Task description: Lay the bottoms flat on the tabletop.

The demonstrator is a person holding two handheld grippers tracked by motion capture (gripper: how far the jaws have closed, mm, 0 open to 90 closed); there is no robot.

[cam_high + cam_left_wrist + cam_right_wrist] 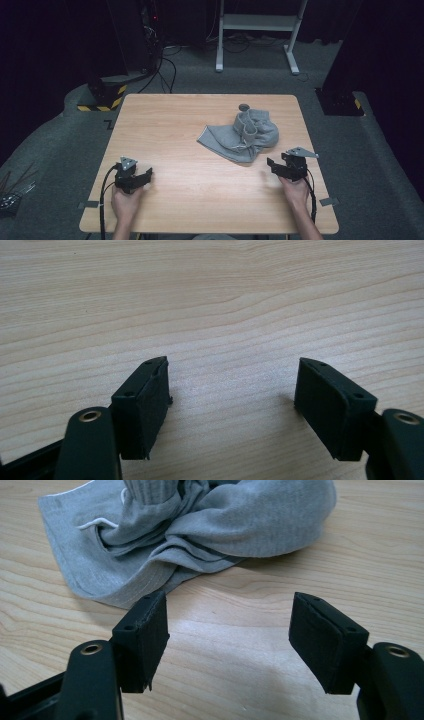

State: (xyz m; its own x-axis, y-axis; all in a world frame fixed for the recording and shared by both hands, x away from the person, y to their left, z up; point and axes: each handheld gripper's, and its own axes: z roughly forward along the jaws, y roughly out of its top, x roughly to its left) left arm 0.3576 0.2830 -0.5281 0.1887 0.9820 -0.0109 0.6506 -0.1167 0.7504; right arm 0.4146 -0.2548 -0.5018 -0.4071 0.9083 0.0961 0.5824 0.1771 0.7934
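On the surface (165,125) I count one crumpled grey garment (242,136). My two hand-held grippers, left (145,176) and right (272,165), both have jaws spread and hold nothing.

Gaping left tool (232,390) over table (210,300)

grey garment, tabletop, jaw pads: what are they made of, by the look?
Grey garment: soft knit, likely cotton fleece; matte, ribbed cuff, white drawcord, limp folds.
Tabletop: light wood grain, smooth with slight sheen; probably laminate or veneer, can't tell which.
Pads of the right gripper: black, matte, slightly rough at the edges; look like rubber or dense foam, screwed on.
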